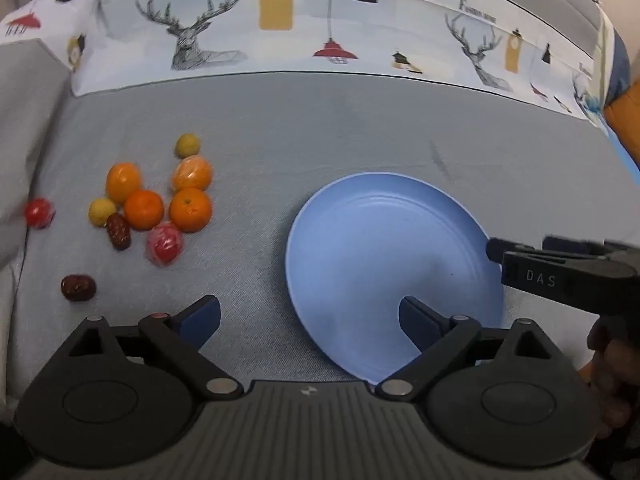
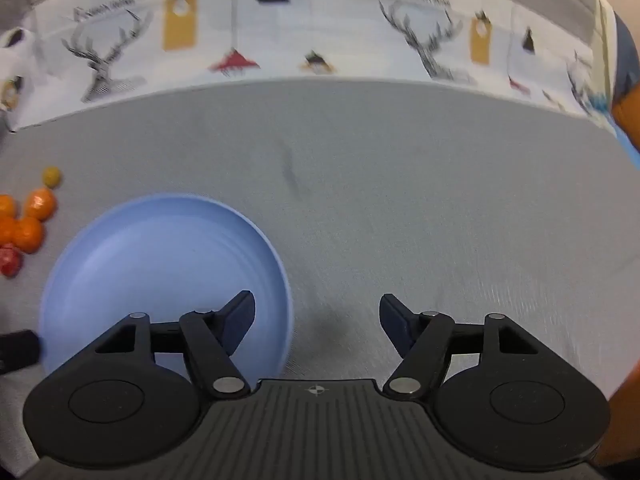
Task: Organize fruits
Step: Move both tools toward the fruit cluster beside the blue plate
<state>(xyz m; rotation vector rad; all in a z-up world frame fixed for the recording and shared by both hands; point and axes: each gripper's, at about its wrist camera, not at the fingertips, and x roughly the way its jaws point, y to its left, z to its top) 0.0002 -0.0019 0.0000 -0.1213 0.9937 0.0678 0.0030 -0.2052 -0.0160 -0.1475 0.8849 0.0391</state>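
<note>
Both my grippers, left and right, gape empty over the plate; fruits left of it await first pickup.

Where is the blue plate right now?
The blue plate lies empty on the grey cloth, right of the pile of oranges in the left wrist view, with the open left gripper at its near-left rim.

A round blue plate, empty, is seen lying flat just ahead of the left hand-held gripper, toward its right finger. Oranges, small yellow fruits, wrapped red fruits and dark dates are clustered ahead to its left.
</note>
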